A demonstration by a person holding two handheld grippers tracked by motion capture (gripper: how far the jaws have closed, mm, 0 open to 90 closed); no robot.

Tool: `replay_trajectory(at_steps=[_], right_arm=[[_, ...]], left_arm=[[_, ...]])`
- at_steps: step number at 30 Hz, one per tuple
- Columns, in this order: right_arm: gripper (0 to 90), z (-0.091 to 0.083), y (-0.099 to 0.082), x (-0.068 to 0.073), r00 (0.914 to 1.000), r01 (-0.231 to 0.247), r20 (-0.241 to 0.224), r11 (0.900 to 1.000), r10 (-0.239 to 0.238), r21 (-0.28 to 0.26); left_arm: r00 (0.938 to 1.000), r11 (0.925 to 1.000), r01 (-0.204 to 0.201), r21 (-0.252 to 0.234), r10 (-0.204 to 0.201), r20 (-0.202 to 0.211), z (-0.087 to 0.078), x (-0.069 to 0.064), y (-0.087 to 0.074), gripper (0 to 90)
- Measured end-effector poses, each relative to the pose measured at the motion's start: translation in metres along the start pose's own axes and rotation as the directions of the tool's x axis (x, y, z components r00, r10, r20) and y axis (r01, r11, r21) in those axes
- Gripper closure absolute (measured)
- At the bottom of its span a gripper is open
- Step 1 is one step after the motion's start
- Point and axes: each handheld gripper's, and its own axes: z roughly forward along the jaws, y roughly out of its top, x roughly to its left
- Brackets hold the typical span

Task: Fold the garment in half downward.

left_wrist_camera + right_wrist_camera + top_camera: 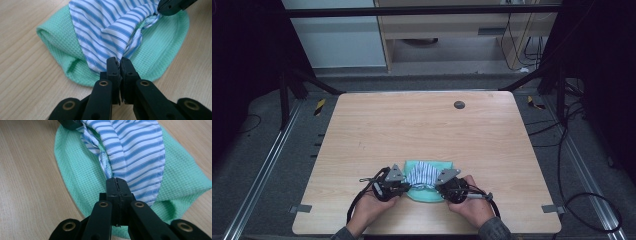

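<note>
A blue-and-white striped cloth (424,175) lies bunched on top of a mint-green waffle-weave cloth (427,196) near the table's front edge. My left gripper (408,186) pinches the striped cloth at its left end and my right gripper (438,184) pinches it at its right end. In the left gripper view the jaws of the left gripper (119,62) are shut on a fold of the striped cloth (110,27), above the green cloth (57,42). In the right gripper view the right gripper (117,182) is shut on the hem of the striped cloth (135,150), with the green cloth (80,170) flat underneath.
The wooden table (422,130) has a small dark round cap (459,104) near its far edge. Metal rails run along both sides of the table, and cables lie on the floor at the right. A person's hands hold both grippers at the front edge.
</note>
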Motion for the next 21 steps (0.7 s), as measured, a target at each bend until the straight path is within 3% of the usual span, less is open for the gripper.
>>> replay_trajectory(at_steps=[6, 7, 8, 11, 14, 19, 21], right_arm=[[89.7, 0.003, -0.001, 0.000, 1.0000, 0.007, -0.005, 0.9999, -0.007, 0.014], [86.1, 0.003, -0.001, 0.000, 0.9999, 0.003, -0.010, 0.9999, -0.003, 0.013], [77.8, 0.002, -0.001, -0.001, 1.0000, -0.003, -0.008, 1.0000, 0.003, 0.006], [61.5, -0.006, -0.002, -0.003, 0.9995, -0.032, 0.006, 0.9984, 0.032, -0.047], [46.7, -0.017, -0.007, -0.009, 0.9968, -0.073, 0.025, 0.9938, 0.075, -0.084], [27.8, -0.028, -0.019, -0.022, 0.9877, -0.123, 0.082, 0.9862, 0.133, -0.110], [22.3, -0.029, -0.026, -0.030, 0.9811, -0.154, 0.102, 0.9823, 0.165, -0.108]], left_arm=[[1.0000, 1.0000, 0.005, -0.001, -0.005, 0.003, 0.001, -0.001, -0.001, 88.3], [1.0000, 1.0000, 0.002, 0.002, -0.002, 0.004, 0.000, -0.001, -0.001, 86.8], [1.0000, 1.0000, 0.009, -0.003, -0.009, -0.004, -0.001, -0.001, -0.001, 81.9], [0.9974, 0.9971, 0.054, -0.053, -0.057, -0.045, -0.006, 0.001, -0.005, 52.0], [0.9937, 0.9929, 0.088, -0.081, -0.093, -0.063, -0.014, 0.007, -0.009, 34.5], [0.9866, 0.9853, 0.132, -0.109, -0.141, -0.082, -0.025, 0.023, -0.017, 22.8], [0.9794, 0.9807, 0.158, -0.115, -0.171, -0.108, -0.029, 0.032, -0.021, 18.0]])
